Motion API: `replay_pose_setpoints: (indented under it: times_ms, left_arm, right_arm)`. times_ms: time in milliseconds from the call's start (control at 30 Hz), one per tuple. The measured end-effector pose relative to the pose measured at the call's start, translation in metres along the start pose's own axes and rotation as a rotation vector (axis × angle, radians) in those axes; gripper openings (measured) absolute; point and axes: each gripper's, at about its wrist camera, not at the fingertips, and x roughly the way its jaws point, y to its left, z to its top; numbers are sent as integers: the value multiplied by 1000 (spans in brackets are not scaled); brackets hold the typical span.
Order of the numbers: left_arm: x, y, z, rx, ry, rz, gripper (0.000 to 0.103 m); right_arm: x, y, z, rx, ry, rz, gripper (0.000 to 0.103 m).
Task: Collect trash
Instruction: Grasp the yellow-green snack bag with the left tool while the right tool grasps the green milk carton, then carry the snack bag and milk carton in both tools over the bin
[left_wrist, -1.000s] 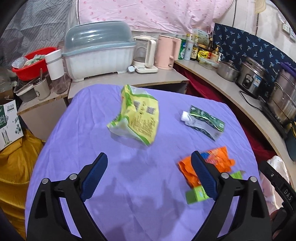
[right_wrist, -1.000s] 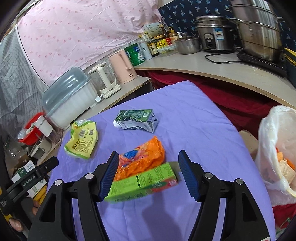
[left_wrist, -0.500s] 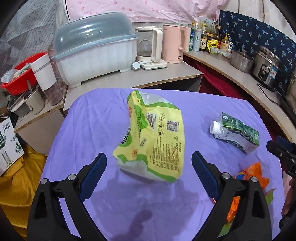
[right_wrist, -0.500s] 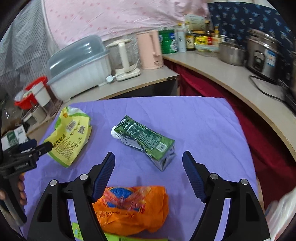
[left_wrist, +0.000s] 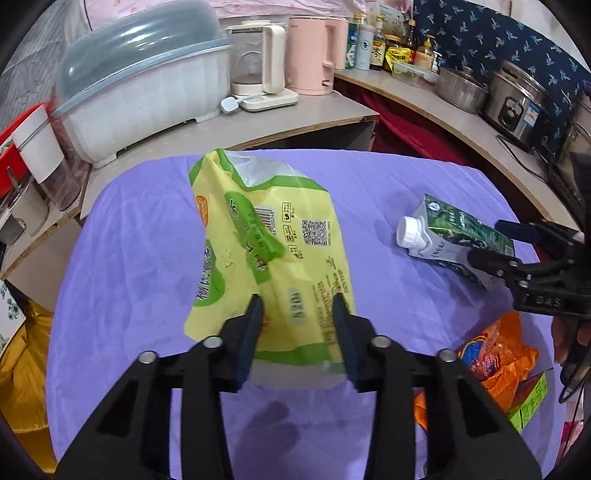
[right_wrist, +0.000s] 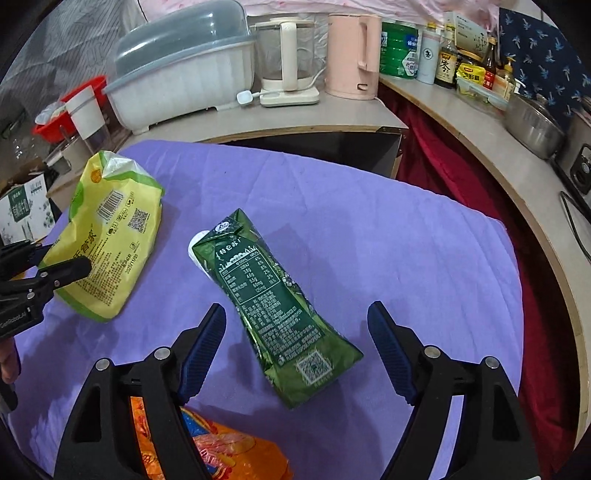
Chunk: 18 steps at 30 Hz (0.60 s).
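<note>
yellow-green snack bag (left_wrist: 273, 258) on purple cloth (left_wrist: 140, 266), near end pinched as left gripper (left_wrist: 299, 317) has just been closing. best lifted slowly. green carton (right_wrist: 273, 306) between right gripper (right_wrist: 295, 332) pads, gaping, untouched. orange wrapper (left_wrist: 495, 354) close by, kettle (right_wrist: 351, 55) well clear.

The right gripper (right_wrist: 295, 343) hangs wide apart over a crushed green carton (right_wrist: 273, 310) (white cap hidden underneath). A yellow bag (right_wrist: 110, 236) lies left.

"DAS" is read on the right tongs (left_wrist: 491, 243) — a barcode and QR code are printed on the yellow bag (left_wrist: 273, 254).
</note>
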Motion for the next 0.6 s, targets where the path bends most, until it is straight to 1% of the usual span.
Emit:
replay_pose_setpoints:
  times_ms: [67,133,200,233,300,433,600]
  left_arm:
    - [-2,-4,-2,0,6,-19,23]
    - [-3,-9,-3,2,11,-41,21]
    - [-7,-15,-6,9,9,-48,20]
    - [-9,-19,-9,17,8,-51,20]
    - [-14,-26,-12,19,11,-66,19]
    - [-26,-34,-16,21,-3,-74,18]
    - [-50,-49,-16,37,-32,-81,18]
  right_arm:
    - [3,2,1,-10,6,3,76]
    - [4,5,1,-21,16,-3,70]
    - [4,8,-2,-16,30,-3,53]
    - [4,9,-3,-12,36,-2,51]
    - [-1,11,-8,-1,35,-1,39]
    - [-19,7,-22,64,21,2,38]
    - [-53,-6,-40,184,-14,-9,38]
